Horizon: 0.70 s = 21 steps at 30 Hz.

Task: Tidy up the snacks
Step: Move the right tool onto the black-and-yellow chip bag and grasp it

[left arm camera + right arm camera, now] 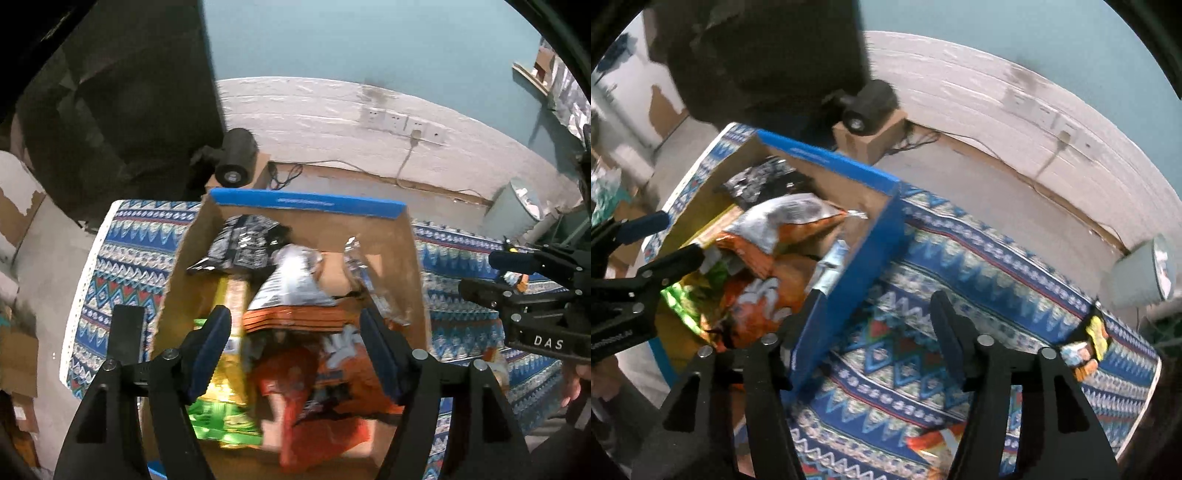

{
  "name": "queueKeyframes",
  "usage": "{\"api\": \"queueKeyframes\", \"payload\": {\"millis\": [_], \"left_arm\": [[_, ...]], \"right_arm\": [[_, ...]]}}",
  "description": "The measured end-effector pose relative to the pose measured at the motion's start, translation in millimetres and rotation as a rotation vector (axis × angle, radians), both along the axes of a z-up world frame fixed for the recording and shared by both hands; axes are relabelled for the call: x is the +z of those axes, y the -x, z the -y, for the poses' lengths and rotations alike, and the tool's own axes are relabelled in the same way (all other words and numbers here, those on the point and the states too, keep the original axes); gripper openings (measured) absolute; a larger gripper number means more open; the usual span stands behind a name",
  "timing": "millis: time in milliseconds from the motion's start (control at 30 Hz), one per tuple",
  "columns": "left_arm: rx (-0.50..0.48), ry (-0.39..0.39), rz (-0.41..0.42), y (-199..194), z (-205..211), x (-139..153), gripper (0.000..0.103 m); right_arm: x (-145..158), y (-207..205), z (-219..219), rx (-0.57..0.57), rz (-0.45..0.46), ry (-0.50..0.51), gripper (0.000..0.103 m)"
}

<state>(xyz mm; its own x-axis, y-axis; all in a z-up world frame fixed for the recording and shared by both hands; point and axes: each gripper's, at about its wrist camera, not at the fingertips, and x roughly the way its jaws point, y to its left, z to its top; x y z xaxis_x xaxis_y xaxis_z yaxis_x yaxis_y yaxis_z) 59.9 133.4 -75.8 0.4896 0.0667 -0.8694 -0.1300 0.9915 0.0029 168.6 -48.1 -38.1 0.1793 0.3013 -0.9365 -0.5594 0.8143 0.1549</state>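
A cardboard box with a blue rim [306,202] [827,158] stands on the patterned cloth and holds several snack bags: orange ones [325,376] [757,310], a silver one [295,280] [786,214], black ones [240,247], and a yellow-green one [221,406]. My left gripper [295,332] is open and empty, just above the orange bags in the box. My right gripper [877,317] is open and empty, over the cloth beside the box's right wall. It also shows in the left wrist view [491,273]. An orange snack bag [934,439] lies on the cloth below it.
The patterned blue tablecloth [960,258] covers the table. Small snack packs [1086,350] lie near its right edge. A black cylinder on a small carton [236,155] and a white bin [517,206] stand on the floor behind. Wall sockets with a cable [406,125] are on the wall.
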Motion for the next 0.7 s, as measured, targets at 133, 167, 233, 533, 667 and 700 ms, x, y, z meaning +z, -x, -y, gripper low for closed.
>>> {"api": "queueKeyframes", "payload": {"millis": [133,167,233,533,667,700], "left_arm": [[-0.033,0.008,0.009,-5,20,3,0.079],[-0.044,0.007,0.007,-6,26,3,0.079],[-0.064,0.004,0.003,-9,37,3,0.079],[-0.127,-0.001,-0.005,-23,81,1,0.08],[-0.15,0.008,-0.007,-35,99,0,0.08],[-0.154,0.01,-0.006,-38,103,0,0.08]], "right_arm": [[2,-7,28,-0.055,0.003,-0.001,0.064],[2,-8,34,-0.065,0.002,-0.001,0.065],[1,-11,48,-0.091,0.001,0.001,0.066],[-3,-15,104,-0.175,0.003,0.027,0.069],[-7,-18,129,-0.212,-0.002,0.042,0.073],[-8,-19,136,-0.223,-0.002,0.049,0.075]]}}
